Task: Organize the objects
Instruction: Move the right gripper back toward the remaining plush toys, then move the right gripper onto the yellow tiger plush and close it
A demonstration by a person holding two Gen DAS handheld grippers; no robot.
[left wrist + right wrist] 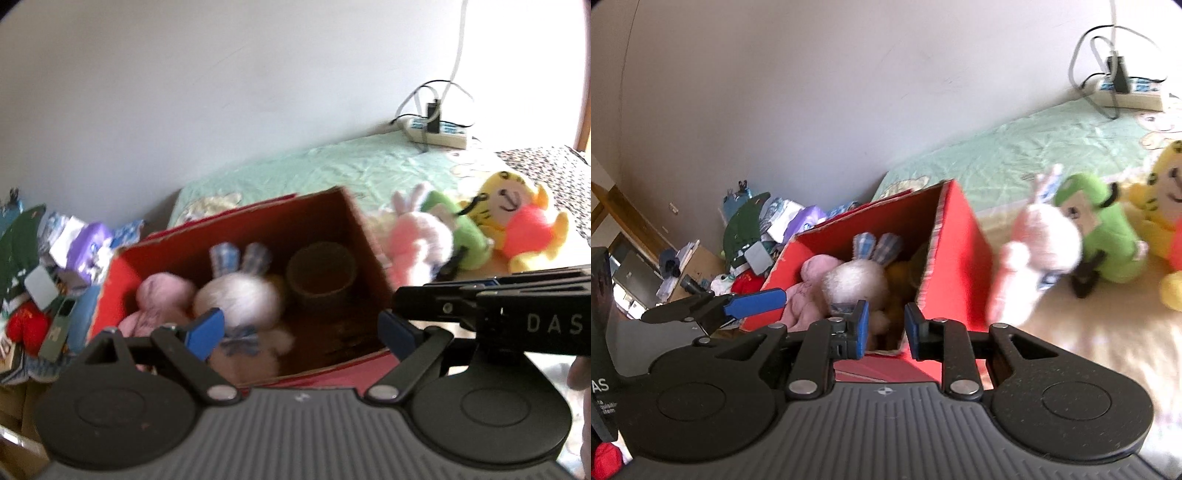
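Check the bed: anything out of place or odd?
Three plush toys lie outside the open red cardboard box: a pink-and-white rabbit plush, a green plush and a yellow tiger plush, clustered together. A white power strip with tangled cables sits on the bedsheet.

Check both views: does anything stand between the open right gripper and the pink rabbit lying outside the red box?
Nothing visible does. The right gripper is empty, and the pink rabbit lies on bare bed beside the red box, with the green toy behind.
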